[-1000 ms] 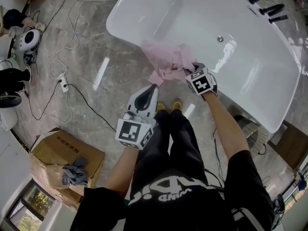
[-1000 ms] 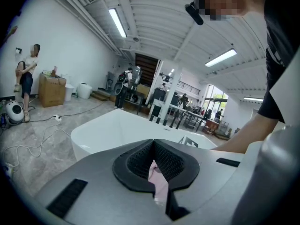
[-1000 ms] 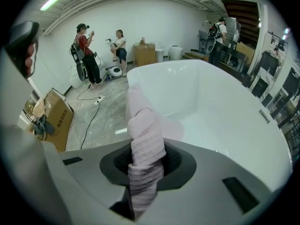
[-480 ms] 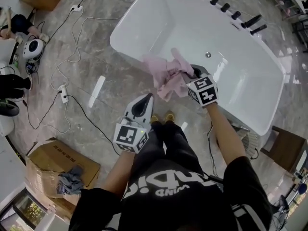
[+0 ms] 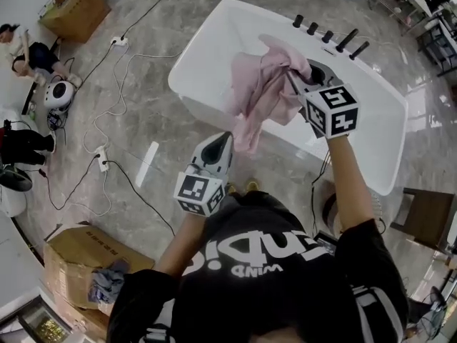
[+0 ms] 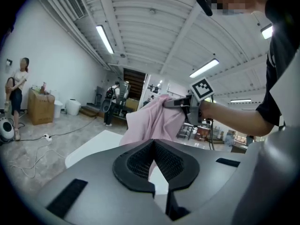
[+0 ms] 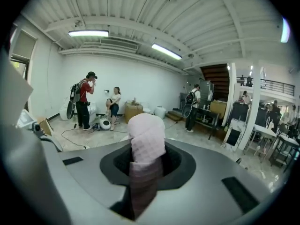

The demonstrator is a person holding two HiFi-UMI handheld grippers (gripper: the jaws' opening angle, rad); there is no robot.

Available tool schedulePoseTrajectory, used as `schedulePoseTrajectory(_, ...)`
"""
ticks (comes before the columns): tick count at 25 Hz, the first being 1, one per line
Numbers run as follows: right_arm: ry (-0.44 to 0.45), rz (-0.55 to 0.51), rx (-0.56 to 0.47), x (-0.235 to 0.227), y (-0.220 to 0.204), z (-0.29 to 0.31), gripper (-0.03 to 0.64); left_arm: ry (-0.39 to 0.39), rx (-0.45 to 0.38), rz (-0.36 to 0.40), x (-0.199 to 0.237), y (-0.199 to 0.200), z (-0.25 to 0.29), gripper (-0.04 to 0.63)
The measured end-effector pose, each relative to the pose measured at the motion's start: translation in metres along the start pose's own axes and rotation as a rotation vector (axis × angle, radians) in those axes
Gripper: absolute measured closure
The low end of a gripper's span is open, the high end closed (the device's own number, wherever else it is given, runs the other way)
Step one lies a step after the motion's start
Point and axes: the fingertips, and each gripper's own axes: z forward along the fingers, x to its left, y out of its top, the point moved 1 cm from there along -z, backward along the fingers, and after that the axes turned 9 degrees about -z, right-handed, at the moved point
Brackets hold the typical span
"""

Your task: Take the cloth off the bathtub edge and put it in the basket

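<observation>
A pink cloth (image 5: 258, 95) hangs in the air over the near edge of the white bathtub (image 5: 235, 27). My right gripper (image 5: 293, 73) is shut on its top corner and holds it high; in the right gripper view the cloth (image 7: 146, 135) bunches between the jaws. My left gripper (image 5: 228, 136) is lower and to the left, just below the cloth's hanging end, with its jaws shut and nothing in them. The left gripper view shows the cloth (image 6: 152, 118) and the right gripper (image 6: 177, 103) ahead, above the tub (image 6: 93, 146).
Black tap fittings (image 5: 328, 38) line the tub's far rim. Cables and power strips (image 5: 100, 156) trail over the marble floor at left. A cardboard box (image 5: 75, 259) holding a grey rag stands at lower left. A dark stool (image 5: 428, 216) is at right. People stand across the room (image 7: 84, 100).
My right gripper has risen with the pink cloth, which has left the tub edge and now hangs free. My left gripper has also come up a little.
</observation>
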Motion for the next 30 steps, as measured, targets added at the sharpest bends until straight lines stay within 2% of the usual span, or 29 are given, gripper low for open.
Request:
schedulePoseTrajectory(3,-0.045,-0.029,-0.052,-0.020,0.042,-0.024,0.537,-0.033,-0.022,0.007,-0.015,0.009,-0.002,0.581)
schedulePoseTrajectory(6,-0.084,-0.057,-0.082,-0.034,0.067,-0.042,0.537,-0.069,-0.024,0.022,-0.027,0.014,0.002,0.581)
schedulePoseTrajectory(11,-0.122,-0.049,-0.093,-0.041,0.071,-0.064,0.538,-0.106,-0.019,0.046,-0.039,0.019,0.004,0.581)
schedulePoseTrajectory(15,-0.194,-0.016,-0.091,-0.053,0.063,-0.095,0.537,-0.160,-0.013,0.073,-0.055,0.021,0.008,0.581)
schedulePoseTrajectory(22,-0.369,0.021,-0.077,-0.065,0.056,-0.152,0.537,-0.338,0.039,0.102,-0.082,0.011,0.020,0.581)
schedulePoseTrajectory(27,-0.550,0.067,-0.028,-0.086,0.007,-0.258,0.537,-0.539,0.105,0.145,-0.164,-0.019,0.041,0.581)
schedulePoseTrajectory(30,-0.647,0.100,0.008,-0.095,-0.019,-0.309,0.537,-0.630,0.139,0.164,-0.199,-0.031,0.053,0.581)
